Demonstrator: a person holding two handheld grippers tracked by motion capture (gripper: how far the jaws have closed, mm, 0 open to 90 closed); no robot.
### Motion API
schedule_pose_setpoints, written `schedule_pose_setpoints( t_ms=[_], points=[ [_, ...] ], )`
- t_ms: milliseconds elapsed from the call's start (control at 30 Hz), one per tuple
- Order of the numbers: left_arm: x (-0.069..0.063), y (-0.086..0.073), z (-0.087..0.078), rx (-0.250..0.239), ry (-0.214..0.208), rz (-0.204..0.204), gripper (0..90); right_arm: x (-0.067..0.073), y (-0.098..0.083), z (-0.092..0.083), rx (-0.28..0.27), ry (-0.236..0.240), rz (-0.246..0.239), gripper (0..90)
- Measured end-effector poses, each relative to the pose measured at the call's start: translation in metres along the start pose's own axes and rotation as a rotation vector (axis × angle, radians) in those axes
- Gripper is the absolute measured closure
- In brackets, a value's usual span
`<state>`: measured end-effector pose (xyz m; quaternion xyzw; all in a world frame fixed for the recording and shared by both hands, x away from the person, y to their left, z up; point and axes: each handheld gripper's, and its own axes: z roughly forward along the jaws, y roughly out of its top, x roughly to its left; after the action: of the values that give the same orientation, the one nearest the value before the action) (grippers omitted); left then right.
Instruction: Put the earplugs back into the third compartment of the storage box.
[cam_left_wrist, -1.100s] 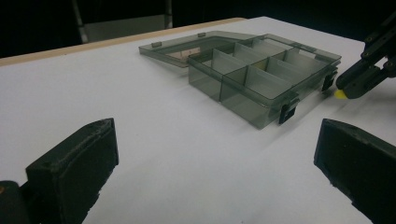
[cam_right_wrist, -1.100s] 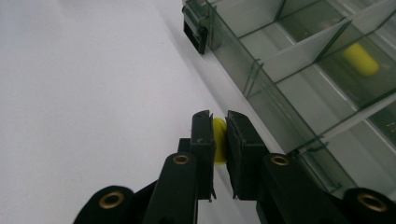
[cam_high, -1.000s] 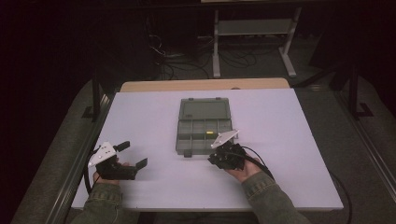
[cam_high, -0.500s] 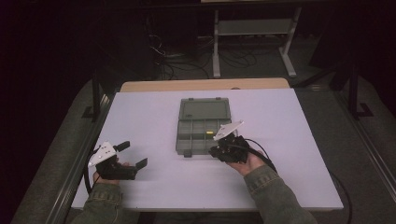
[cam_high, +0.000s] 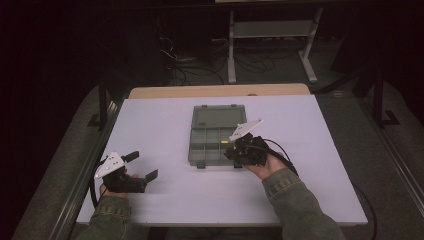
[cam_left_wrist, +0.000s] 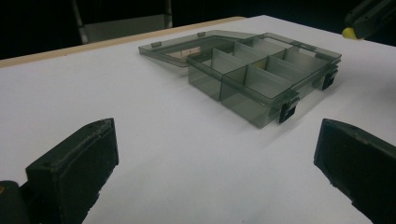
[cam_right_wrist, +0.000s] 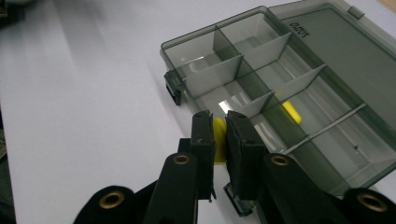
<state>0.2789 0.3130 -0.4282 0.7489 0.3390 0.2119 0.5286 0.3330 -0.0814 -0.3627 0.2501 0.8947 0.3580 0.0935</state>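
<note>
Right gripper (cam_right_wrist: 219, 135) is clamped on a small yellow rounded piece (cam_right_wrist: 218, 140), jaws nearly closed with the piece pinched between the black pads. In the high view that gripper (cam_high: 235, 152) sits at the 4 o'clock corner of the smoky-grey transparent plastic organiser box (cam_high: 212, 145), over its front edge. Box lid (cam_high: 217, 117) is open, lying flat at 12 o'clock from the compartments. A second small yellow piece (cam_right_wrist: 291, 112) lies inside a middle compartment, at about 2 o'clock from the held one; its exact shape is hard to make out through the plastic. Left gripper (cam_high: 145, 167) rests low on the white table top (cam_high: 310, 165) at the box's 8 o'clock, well apart from it, jaws spread wide with nothing between them. In the left gripper view the box (cam_left_wrist: 261, 79) is ahead at 1 o'clock.
</note>
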Motion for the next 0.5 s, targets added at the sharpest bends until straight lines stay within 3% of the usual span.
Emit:
schedule_pose_setpoints(
  t_ms=[500],
  points=[
    [-0.001, 0.0, 0.001, -0.002, -0.009, 0.003, 0.0, -0.021, 0.029, 0.005, 0.012, -0.026, -0.009, 80.4]
  ],
)
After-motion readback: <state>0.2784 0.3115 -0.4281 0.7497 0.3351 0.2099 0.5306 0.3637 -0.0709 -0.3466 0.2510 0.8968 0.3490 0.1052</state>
